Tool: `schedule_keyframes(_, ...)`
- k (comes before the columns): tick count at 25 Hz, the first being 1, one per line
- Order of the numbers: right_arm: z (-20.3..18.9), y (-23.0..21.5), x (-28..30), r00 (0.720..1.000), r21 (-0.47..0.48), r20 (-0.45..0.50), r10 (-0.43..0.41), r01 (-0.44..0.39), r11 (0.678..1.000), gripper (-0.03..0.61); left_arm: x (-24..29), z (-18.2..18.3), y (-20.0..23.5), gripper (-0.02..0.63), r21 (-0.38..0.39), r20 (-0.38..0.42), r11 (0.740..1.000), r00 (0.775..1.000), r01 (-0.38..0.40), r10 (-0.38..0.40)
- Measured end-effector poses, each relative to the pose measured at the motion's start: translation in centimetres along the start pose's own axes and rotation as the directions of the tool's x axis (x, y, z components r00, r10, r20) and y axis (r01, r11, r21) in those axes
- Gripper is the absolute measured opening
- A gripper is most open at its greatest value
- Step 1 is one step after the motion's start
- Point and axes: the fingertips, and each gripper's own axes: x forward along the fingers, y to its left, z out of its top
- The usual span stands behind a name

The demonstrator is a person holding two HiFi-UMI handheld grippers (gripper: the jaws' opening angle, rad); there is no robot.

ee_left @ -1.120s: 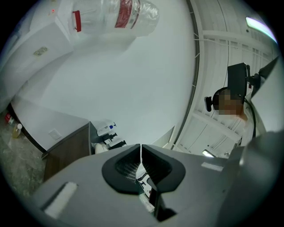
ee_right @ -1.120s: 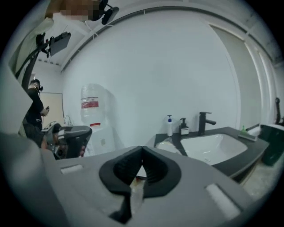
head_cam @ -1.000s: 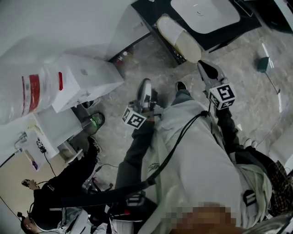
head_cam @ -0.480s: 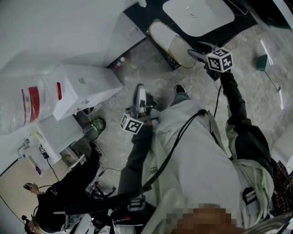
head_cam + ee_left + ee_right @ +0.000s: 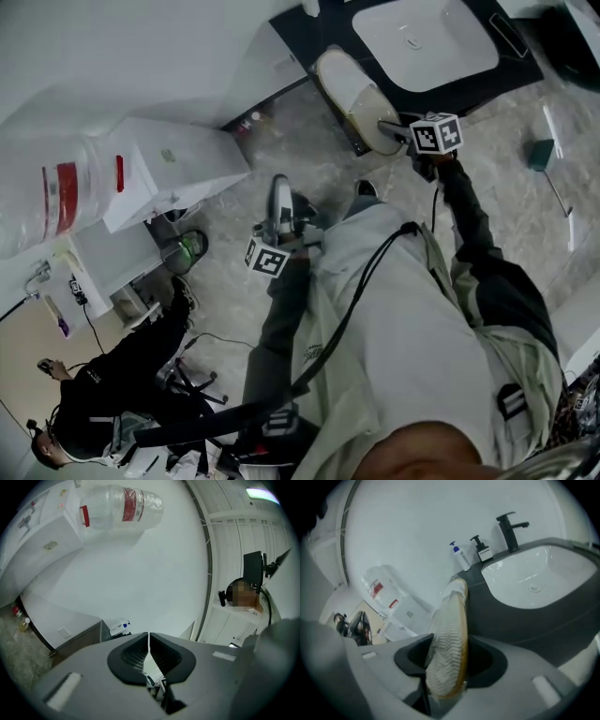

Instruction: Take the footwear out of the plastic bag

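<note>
A pale slipper with a ribbed, tan-edged sole lies at the edge of the dark counter beside the sink. My right gripper reaches to its near end. In the right gripper view the slipper fills the gap of that gripper. Its jaws have just been closing, and both pads look to be against the slipper. The clear plastic bag with a red label rests on a white cabinet at the left and is also in the left gripper view. My left gripper is shut and empty, held over the floor.
A white basin, a black tap and two pump bottles stand on the counter. White cabinets lie to the left. Another person in dark clothes sits at the lower left. A teal object lies on the marble floor.
My right gripper has swung from beside my body out to the counter edge. It opened there, and now has the slipper's end between its jaws. The left gripper stayed shut, nearly in place.
</note>
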Motion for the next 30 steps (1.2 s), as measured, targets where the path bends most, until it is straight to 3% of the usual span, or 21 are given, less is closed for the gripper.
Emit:
schedule_keyframes(3, 0.5, 0.6, -0.7, 0.99, 0.178, 0.071, 0.125, -0.136, 0.974, 0.115, 0.3, -0.8, 0.3, 0.003, -0.024, -0.015, 1.0, 1.0, 0.005, -0.005)
schedule_keyframes(5, 1.0, 1.6, -1.5, 0.968, 0.2, 0.133, 0.214, -0.237, 0.951, 0.072, 0.6, -1.4, 0.4, 0.044, -0.062, -0.034, 0.998, 0.999, 0.023, -0.025)
schedule_keyframes(9, 2.5, 6.1, -4.5, 0.902, 0.085, 0.194, 0.386, -0.408, 0.909, 0.054, 1.9, -2.7, 0.7, 0.193, -0.152, -0.079, 0.986, 0.993, 0.07, -0.083)
schedule_keyframes(13, 3.7, 13.6, -8.7, 0.755, -0.043, 0.194, 0.627, -0.632, 0.774, 0.052, 3.5, -2.7, 0.4, 0.383, -0.185, -0.109, 0.973, 0.981, 0.136, -0.158)
schedule_keyframes(14, 3.8, 15.3, -9.6, 0.731, -0.077, 0.169, 0.661, -0.659, 0.748, 0.052, 4.0, -2.5, -0.2, 0.424, -0.178, -0.113, 0.97, 0.976, 0.164, -0.186)
schedule_keyframes(16, 3.5, 18.0, -10.6, 0.713, -0.132, 0.102, 0.694, -0.682, 0.72, 0.052, 4.8, -1.7, -2.0, 0.451, -0.161, -0.115, 0.958, 0.96, 0.237, -0.257)
schedule_keyframes(21, 1.9, 22.4, -11.4, 0.7, -0.202, -0.021, 0.714, -0.702, 0.683, 0.052, 5.8, -0.4, -4.3, 0.444, -0.168, -0.084, 0.927, 0.932, 0.335, -0.352)
schedule_keyframes(22, 1.6, 22.9, -11.5, 0.698, -0.205, -0.023, 0.716, -0.704, 0.68, 0.052, 5.7, -0.3, -4.6, 0.399, -0.172, -0.079, 0.921, 0.927, 0.35, -0.367)
schedule_keyframes(25, 0.8, 24.0, -11.5, 0.697, -0.191, -0.003, 0.717, -0.705, 0.683, 0.052, 5.0, 0.2, -5.5, 0.166, -0.183, -0.056, 0.9, 0.91, 0.396, -0.412)
schedule_keyframes(27, 0.5, 24.7, -11.5, 0.681, -0.18, 0.016, 0.732, -0.718, 0.672, 0.054, 4.4, 0.7, -5.6, 0.133, -0.202, -0.032, 0.894, 0.909, 0.401, -0.415)
schedule_keyframes(30, 1.3, 25.8, -12.1, 0.625, -0.241, 0.13, 0.769, -0.733, 0.637, 0.071, 3.8, 1.9, -5.9, 0.115, -0.268, 0.038, 0.872, 0.909, 0.41, -0.416)
